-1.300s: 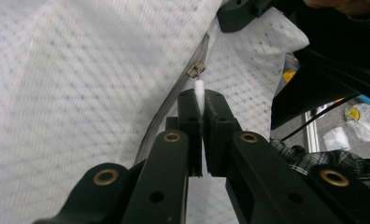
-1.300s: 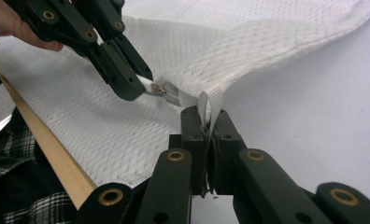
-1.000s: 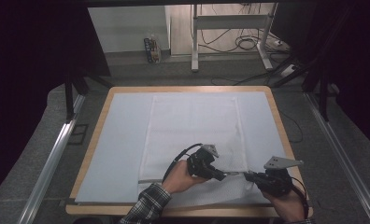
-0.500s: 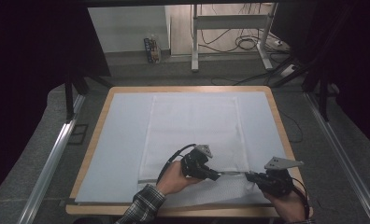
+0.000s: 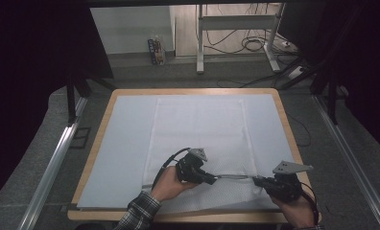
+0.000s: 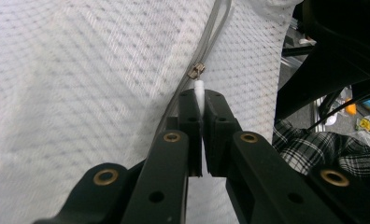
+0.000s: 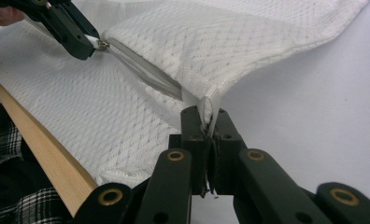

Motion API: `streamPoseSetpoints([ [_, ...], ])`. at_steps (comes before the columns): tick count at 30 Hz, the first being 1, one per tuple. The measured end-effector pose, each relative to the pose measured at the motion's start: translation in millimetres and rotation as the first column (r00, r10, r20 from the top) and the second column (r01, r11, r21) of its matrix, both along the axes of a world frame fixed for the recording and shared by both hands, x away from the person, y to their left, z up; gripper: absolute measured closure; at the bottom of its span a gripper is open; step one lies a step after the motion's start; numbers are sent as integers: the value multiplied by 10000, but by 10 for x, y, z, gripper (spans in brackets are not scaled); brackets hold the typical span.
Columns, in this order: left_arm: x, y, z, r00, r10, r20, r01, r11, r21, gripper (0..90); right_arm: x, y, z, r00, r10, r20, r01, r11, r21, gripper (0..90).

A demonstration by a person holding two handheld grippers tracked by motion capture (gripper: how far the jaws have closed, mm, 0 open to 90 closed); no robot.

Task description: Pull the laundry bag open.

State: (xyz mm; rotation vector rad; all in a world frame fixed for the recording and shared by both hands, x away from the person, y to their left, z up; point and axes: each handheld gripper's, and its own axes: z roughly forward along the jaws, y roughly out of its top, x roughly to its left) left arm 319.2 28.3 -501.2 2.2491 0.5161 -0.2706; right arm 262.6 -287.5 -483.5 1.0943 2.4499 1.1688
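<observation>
No readable text, label, brand or number appears anywhere.

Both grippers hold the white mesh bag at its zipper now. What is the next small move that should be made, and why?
Probably the left gripper should draw the zipper pull farther from the right gripper. It is shut on the white pull tab; the right one pins the mesh bag at the zipper's end, keeping the track taut.

Dim surroundings, evenly lit, sharp
</observation>
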Motion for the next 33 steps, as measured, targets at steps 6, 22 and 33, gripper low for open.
streamPoseSetpoints([
  [6,-23,74,-6,9999,115,-44,-115,9999,24,877,0,6,-5,10000,26,-14,-26,10000,-42,854],
  [22,-136,239,20,9992,318,258,-322,9994,143,877,5,1,-18,9999,170,8,-170,9998,-45,854],
  [33,-174,421,-41,9981,598,172,-599,9982,43,877,-3,27,-16,9996,268,85,-267,9996,-110,854],
])
